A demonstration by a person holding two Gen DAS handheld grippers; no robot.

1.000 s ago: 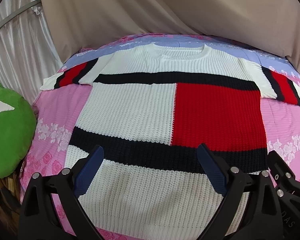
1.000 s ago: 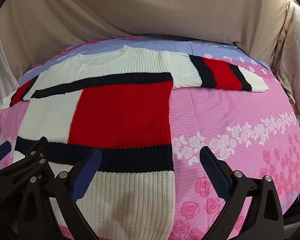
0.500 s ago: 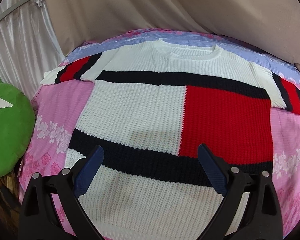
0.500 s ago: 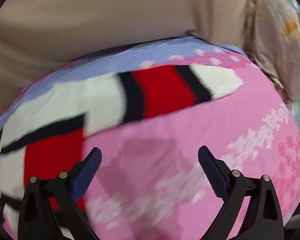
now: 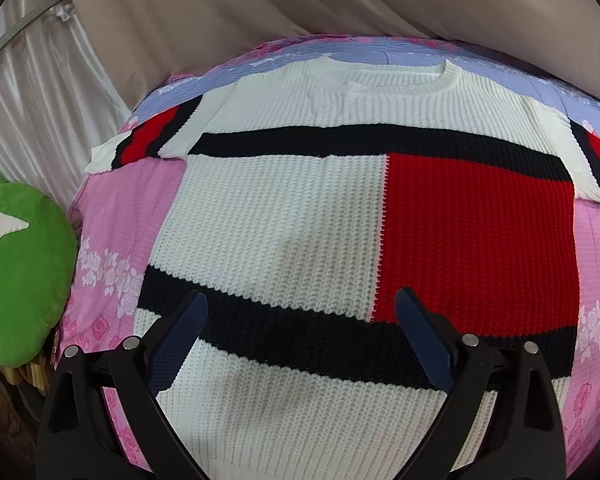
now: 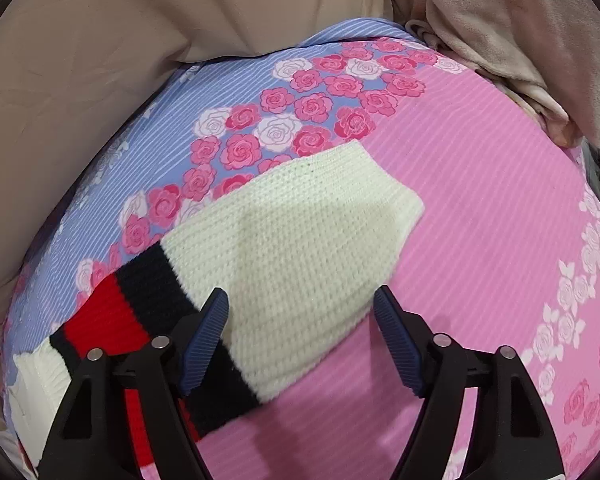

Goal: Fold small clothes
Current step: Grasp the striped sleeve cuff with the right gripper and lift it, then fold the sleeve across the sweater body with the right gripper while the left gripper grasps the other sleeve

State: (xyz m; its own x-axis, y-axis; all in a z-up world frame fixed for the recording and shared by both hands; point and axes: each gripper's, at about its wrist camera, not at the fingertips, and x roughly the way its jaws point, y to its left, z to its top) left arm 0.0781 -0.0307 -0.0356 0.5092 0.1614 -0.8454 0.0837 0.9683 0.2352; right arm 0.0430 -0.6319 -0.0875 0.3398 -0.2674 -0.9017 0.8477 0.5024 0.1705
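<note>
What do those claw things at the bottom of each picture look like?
Both the left gripper and the right gripper look alike: two black plastic arms with silver screw heads, each tipped with a dark blue ribbed pad. No cables, markings or sleeves show.

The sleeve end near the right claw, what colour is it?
Cream white sleeve end, after black and red bands; right wrist view shows it best.

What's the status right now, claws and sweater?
Left claw open above the sweater, which lies flat on the bedsheet. Right claw closing around the sleeve, not gripping yet. Nothing in the way.
</note>
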